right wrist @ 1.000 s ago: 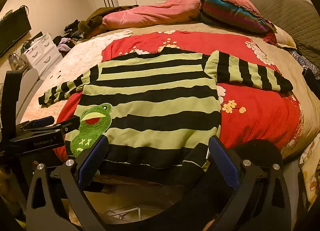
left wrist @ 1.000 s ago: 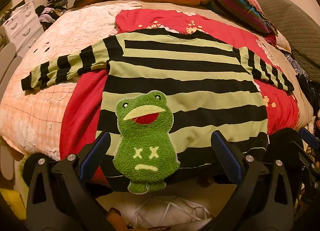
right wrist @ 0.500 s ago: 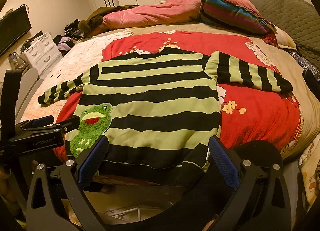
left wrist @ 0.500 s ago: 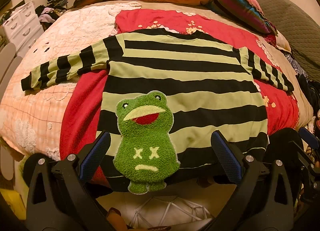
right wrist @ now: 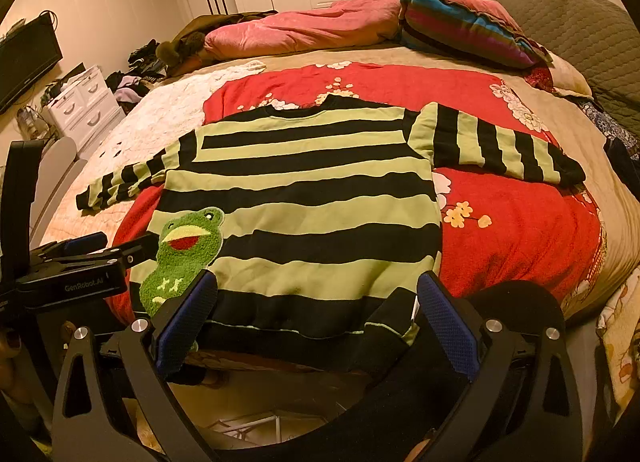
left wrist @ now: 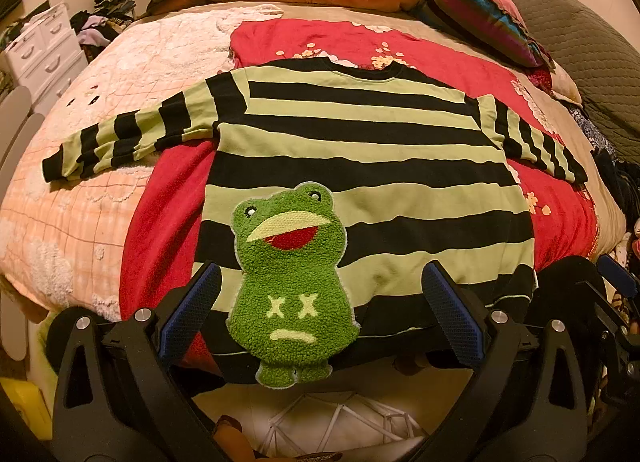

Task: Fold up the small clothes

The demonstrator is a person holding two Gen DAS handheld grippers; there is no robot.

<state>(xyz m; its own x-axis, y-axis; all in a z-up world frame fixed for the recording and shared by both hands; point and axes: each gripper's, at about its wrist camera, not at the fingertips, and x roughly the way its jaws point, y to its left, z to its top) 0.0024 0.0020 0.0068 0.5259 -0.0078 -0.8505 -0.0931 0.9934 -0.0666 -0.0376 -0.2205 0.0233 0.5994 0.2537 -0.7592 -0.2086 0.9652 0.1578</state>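
A small green-and-black striped sweater (left wrist: 360,165) lies flat and face up on the bed, both sleeves spread out, with a fuzzy green frog patch (left wrist: 290,282) near its hem. It also shows in the right wrist view (right wrist: 304,197). My left gripper (left wrist: 320,314) is open and empty, hovering just before the hem, its jaws either side of the frog. My right gripper (right wrist: 316,318) is open and empty, before the hem's right half. The left gripper's body (right wrist: 80,274) shows at the left of the right wrist view.
The sweater rests on a red flowered blanket (right wrist: 512,229) over a pale quilt (left wrist: 80,189). Pink duvet (right wrist: 304,29), striped pillow (right wrist: 460,29) and grey headboard (right wrist: 580,21) lie at the far end. White drawers (right wrist: 84,109) stand left. The hem hangs over the bed's near edge.
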